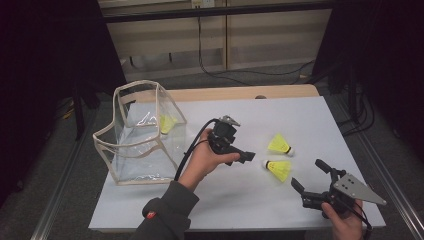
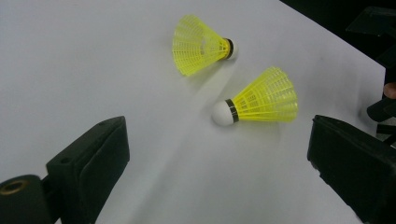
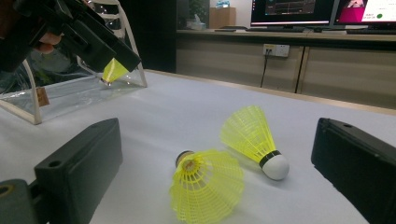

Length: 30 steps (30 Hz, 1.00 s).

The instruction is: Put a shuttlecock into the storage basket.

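Two yellow shuttlecocks with white corks lie on the white table, one farther back (image 1: 280, 145) and one nearer (image 1: 277, 169). My left gripper (image 1: 242, 156) hovers just left of them, open and holding nothing. In the left gripper view, both shuttlecocks (image 2: 201, 44) (image 2: 264, 100) lie ahead of the open jaws (image 2: 219, 177). My right gripper (image 1: 310, 175) rests low at the front right, open, facing the same pair. Its view has the near shuttlecock (image 3: 208, 184) between the jaws and the other shuttlecock (image 3: 252, 133) just behind. A third shuttlecock (image 1: 167, 124) sits inside the clear bag (image 1: 140, 132).
The clear bag with beige trim (image 3: 70, 93) stands open at the table's left side. My left gripper (image 3: 93, 42) hangs in front of it in the right gripper view. Cables run across the floor behind the table. A wooden strip (image 1: 240, 93) borders the far edge.
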Each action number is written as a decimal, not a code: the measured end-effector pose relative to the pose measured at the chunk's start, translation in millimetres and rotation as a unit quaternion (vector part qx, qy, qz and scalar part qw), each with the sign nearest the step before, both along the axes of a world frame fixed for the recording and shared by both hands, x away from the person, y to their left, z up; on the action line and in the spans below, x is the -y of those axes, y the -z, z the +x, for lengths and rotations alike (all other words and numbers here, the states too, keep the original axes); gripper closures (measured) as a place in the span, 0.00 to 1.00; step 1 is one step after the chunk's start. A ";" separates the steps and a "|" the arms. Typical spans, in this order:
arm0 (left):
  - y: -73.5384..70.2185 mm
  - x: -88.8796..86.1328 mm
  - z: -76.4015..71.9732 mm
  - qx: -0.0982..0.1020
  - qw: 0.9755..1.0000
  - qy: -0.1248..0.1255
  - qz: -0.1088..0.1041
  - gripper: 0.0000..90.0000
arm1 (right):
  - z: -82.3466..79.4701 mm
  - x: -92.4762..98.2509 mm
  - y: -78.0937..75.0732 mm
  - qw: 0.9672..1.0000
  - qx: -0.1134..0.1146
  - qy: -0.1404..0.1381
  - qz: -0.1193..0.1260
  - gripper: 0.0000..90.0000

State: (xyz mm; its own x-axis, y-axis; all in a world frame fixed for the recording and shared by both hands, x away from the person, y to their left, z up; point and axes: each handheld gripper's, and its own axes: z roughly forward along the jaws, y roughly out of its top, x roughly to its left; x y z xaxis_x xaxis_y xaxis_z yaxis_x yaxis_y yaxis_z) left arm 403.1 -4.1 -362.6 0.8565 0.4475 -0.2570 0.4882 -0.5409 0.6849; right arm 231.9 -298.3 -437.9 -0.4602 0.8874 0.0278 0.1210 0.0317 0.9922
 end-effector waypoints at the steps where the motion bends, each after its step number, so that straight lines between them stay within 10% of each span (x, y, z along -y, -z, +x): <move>1: 0.9 1.0 -0.5 -0.001 1.000 0.000 -0.001 0.06 | 0.0 0.0 0.0 1.000 0.000 0.000 0.000 0.02; 30: 28.9 22.6 -5.1 0.001 0.999 0.038 -0.004 0.06 | -0.1 0.5 -0.2 1.000 0.000 0.000 0.001 0.02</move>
State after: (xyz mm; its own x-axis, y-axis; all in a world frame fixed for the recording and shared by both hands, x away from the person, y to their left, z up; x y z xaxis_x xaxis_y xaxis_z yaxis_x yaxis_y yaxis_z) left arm 398.0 -26.6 -391.5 0.8885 0.3790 -0.2588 0.4445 -0.5704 0.6907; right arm 231.8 -298.8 -437.6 -0.4595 0.8877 0.0300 0.1216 0.0294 0.9921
